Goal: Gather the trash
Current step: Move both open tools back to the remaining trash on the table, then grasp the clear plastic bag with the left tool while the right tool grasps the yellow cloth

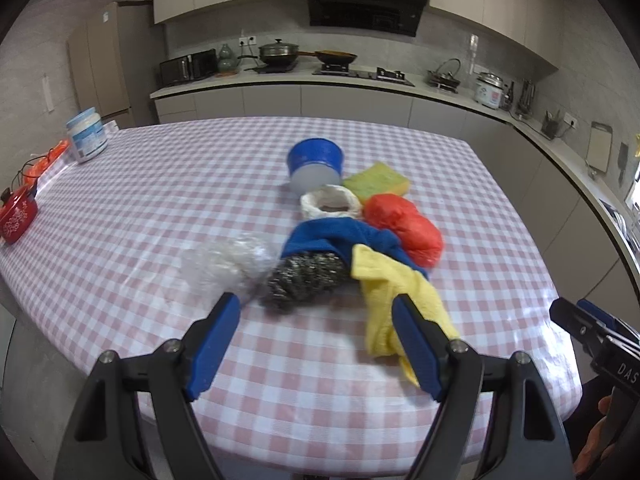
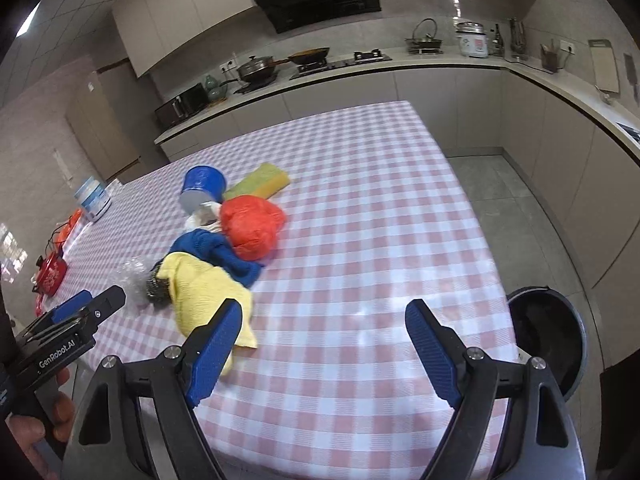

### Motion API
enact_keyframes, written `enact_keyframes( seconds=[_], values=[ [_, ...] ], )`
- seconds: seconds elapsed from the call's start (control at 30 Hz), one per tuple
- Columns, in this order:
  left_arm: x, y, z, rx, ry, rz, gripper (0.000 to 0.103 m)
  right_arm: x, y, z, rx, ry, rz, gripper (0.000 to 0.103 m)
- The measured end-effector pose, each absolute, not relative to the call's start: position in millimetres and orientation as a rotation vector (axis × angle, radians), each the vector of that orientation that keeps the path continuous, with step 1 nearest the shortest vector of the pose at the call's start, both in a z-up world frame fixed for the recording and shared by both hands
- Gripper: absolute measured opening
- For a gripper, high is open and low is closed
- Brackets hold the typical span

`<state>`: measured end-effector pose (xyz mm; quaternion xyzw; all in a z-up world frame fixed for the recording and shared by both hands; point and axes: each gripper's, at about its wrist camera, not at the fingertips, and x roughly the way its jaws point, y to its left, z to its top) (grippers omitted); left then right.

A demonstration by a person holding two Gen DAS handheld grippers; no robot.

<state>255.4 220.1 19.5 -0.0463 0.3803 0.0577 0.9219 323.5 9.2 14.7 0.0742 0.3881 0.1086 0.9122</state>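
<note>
With both the left hand-held gripper (image 1: pixel 316 316) and the right hand-held gripper (image 2: pixel 324 324) wide and empty above the tabletop (image 2: pixel 360 200), the heaped trash (image 1: pixel 340 240) sits so tangled that a grab may drag neighbouring cloths off before reaching the bin (image 2: pixel 560 344).

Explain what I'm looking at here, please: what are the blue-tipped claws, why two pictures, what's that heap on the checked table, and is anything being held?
Each claw is a hand-held gripper with a fisheye camera looking along its fingers. One picture looks out from the left gripper, the other from the right gripper; each also glimpses its partner at the edge. Both stand open, holding nothing. On the checked table lie a blue cup on its side, a sponge, a red bag, a blue cloth, a yellow cloth, a steel scourer and crumpled clear plastic. A dark bin stands beside the table.
</note>
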Motion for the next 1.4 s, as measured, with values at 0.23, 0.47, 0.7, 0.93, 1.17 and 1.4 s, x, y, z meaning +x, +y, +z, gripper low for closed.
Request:
enact_keyframes(
  seconds=[0.23, 0.47, 0.7, 0.93, 1.17, 1.4],
  values=[
    [248, 248, 12, -0.140, 0.783, 0.195, 0.080, 331, 37, 14, 0.107, 0.795, 0.311, 0.086],
    [247, 273, 7, -0.136, 0.794, 0.219, 0.081, 331, 61, 10, 0.089, 0.814, 0.335, 0.087],
    [266, 302, -2, -0.116, 0.800, 0.170, 0.081, 344, 96, 3, 0.105, 0.810, 0.310, 0.089],
    [295, 315, -14, -0.080, 0.821, 0.082, 0.081, 360, 130, -18, 0.102, 0.852, 0.270, 0.089],
    [318, 316, -30, -0.052, 0.850, 0.029, 0.081, 372, 141, -33, 0.098, 0.892, 0.233, 0.089],
    [334, 314, -49, -0.049, 0.885, -0.014, 0.081, 385, 144, -50, 0.110, 0.934, 0.214, 0.089]
  ],
)
